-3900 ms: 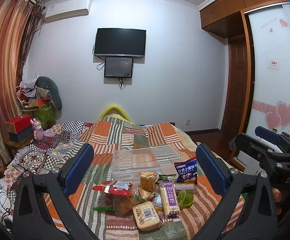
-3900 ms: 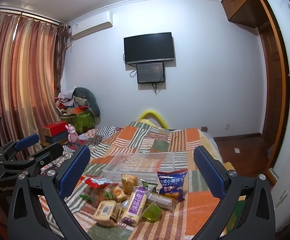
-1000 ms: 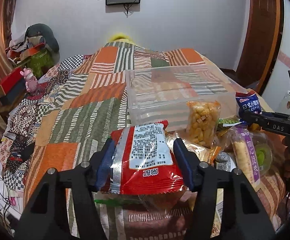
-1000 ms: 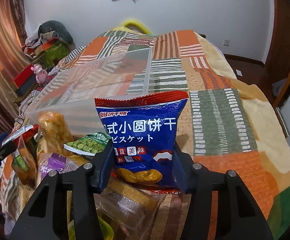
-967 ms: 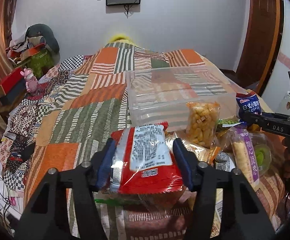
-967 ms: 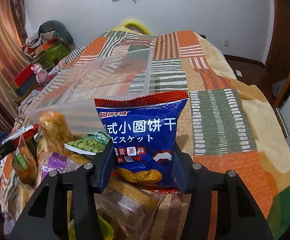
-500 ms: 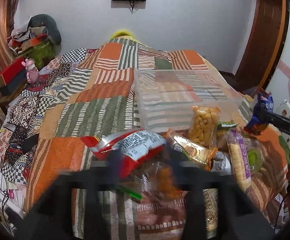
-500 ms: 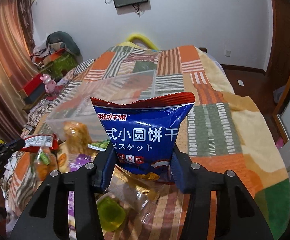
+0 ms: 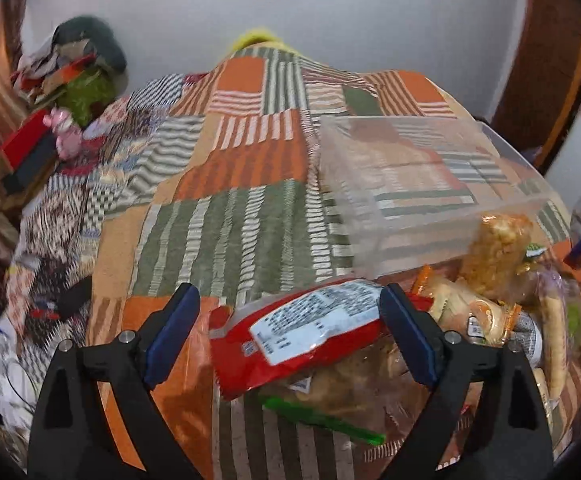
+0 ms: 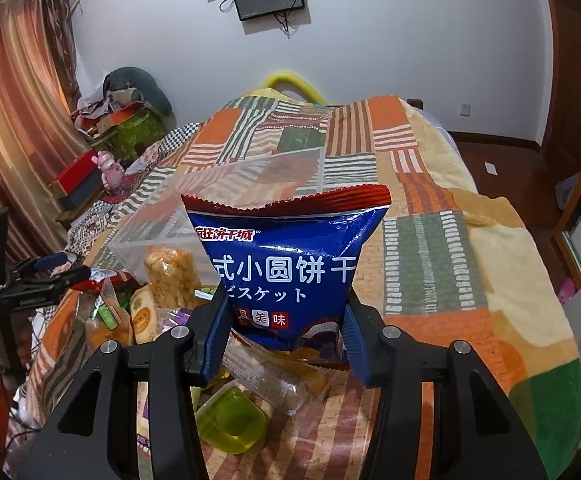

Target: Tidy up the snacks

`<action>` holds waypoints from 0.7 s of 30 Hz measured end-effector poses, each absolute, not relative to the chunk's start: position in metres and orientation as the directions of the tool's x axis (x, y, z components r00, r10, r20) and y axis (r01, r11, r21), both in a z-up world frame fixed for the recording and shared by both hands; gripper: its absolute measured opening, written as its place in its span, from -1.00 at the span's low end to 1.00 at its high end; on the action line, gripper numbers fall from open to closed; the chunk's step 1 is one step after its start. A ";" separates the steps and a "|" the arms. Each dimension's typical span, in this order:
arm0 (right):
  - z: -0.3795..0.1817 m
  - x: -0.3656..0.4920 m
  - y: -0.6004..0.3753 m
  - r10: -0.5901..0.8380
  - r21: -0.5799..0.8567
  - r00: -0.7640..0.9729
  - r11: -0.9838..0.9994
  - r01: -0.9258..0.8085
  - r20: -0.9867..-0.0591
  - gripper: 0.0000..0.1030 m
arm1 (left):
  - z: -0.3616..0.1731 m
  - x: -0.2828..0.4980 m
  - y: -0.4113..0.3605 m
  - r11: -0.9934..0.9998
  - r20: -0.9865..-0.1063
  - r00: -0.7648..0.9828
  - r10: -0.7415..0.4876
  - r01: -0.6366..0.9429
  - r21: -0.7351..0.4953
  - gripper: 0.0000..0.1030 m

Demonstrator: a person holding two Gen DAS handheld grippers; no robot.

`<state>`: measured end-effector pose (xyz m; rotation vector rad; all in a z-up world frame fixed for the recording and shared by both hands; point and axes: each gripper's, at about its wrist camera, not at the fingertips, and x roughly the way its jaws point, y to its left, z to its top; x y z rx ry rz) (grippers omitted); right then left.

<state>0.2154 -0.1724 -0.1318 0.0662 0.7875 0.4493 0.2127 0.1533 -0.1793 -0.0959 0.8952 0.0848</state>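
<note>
Right wrist view, blue crinkly biscuit packet (image 10: 286,264) clamped upright in right gripper (image 10: 282,336) before clear plastic bin (image 10: 226,196), left gripper (image 9: 286,336) just spread wide, red snack bag (image 9: 302,336) lying unpinched between its jaws, patchwork quilt (image 9: 226,232) beneath.

The left gripper (image 9: 290,338) jaws have just been opening, releasing the red snack bag (image 9: 298,332); the right gripper (image 10: 284,340) has lifted the blue biscuit bag (image 10: 290,264).

Your blanket (image 10: 430,248) shows orange, green and cream striped patches; the biscuit bag (image 10: 290,256) is blue with a red edge, the jelly cup (image 10: 230,420) yellow-green.
</note>
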 end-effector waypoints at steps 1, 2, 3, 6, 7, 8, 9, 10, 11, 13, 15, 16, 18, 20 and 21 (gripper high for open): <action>-0.133 0.215 -0.172 0.413 0.224 0.616 0.905 -0.362 -0.671 -0.10 | -0.180 0.208 0.155 0.991 -0.780 0.625 0.025 -0.118 -0.063 0.79; -0.133 0.215 -0.172 0.411 0.223 0.617 0.906 -0.360 -0.671 -0.10 | -0.180 0.204 0.155 0.990 -0.778 0.628 0.023 -0.121 -0.069 0.79; -0.134 0.215 -0.172 0.410 0.223 0.617 0.906 -0.359 -0.672 -0.10 | -0.180 0.200 0.153 0.991 -0.776 0.630 0.025 -0.119 -0.066 0.79; -0.134 0.214 -0.172 0.416 0.232 0.612 0.904 -0.360 -0.673 -0.10 | -0.182 0.185 0.145 0.995 -0.783 0.620 0.047 -0.101 -0.021 0.79; -0.134 0.213 -0.173 0.418 0.234 0.611 0.903 -0.360 -0.673 -0.10 | -0.182 0.181 0.143 0.995 -0.786 0.616 0.052 -0.101 -0.013 0.79; -0.133 0.212 -0.173 0.420 0.236 0.610 0.902 -0.361 -0.672 -0.10 | -0.183 0.176 0.141 0.995 -0.788 0.614 0.053 -0.101 -0.012 0.79; -0.132 0.210 -0.173 0.422 0.238 0.611 0.902 -0.361 -0.670 -0.10 | -0.185 0.171 0.140 0.995 -0.791 0.610 0.046 -0.101 -0.020 0.80; -0.132 0.208 -0.174 0.424 0.241 0.613 0.901 -0.361 -0.667 -0.10 | -0.188 0.166 0.138 0.995 -0.798 0.602 0.029 -0.097 -0.037 0.80; -0.131 0.207 -0.175 0.427 0.245 0.613 0.900 -0.361 -0.665 -0.10 | -0.191 0.161 0.136 0.994 -0.805 0.593 0.013 -0.093 -0.053 0.80; -0.130 0.205 -0.176 0.432 0.252 0.612 0.898 -0.361 -0.662 -0.10 | -0.198 0.160 0.134 0.994 -0.814 0.581 0.003 -0.089 -0.060 0.80; -0.130 0.204 -0.176 0.431 0.249 0.612 0.898 -0.363 -0.663 -0.10 | -0.204 0.164 0.131 0.994 -0.822 0.570 0.020 -0.096 -0.042 0.80; -0.129 0.203 -0.176 0.430 0.245 0.612 0.898 -0.365 -0.664 -0.10 | -0.206 0.167 0.131 0.994 -0.821 0.571 0.024 -0.102 -0.042 0.80; -0.129 0.202 -0.176 0.430 0.243 0.612 0.898 -0.367 -0.664 -0.10 | -0.206 0.173 0.134 0.991 -0.814 0.581 0.002 -0.107 -0.075 0.80; -0.129 0.202 -0.177 0.429 0.242 0.612 0.898 -0.368 -0.664 -0.10 | -0.206 0.181 0.139 0.985 -0.807 0.588 -0.045 -0.109 -0.134 0.80; -0.129 0.203 -0.178 0.428 0.240 0.612 0.899 -0.367 -0.665 -0.10 | -0.206 0.184 0.139 0.983 -0.805 0.590 -0.058 -0.107 -0.149 0.80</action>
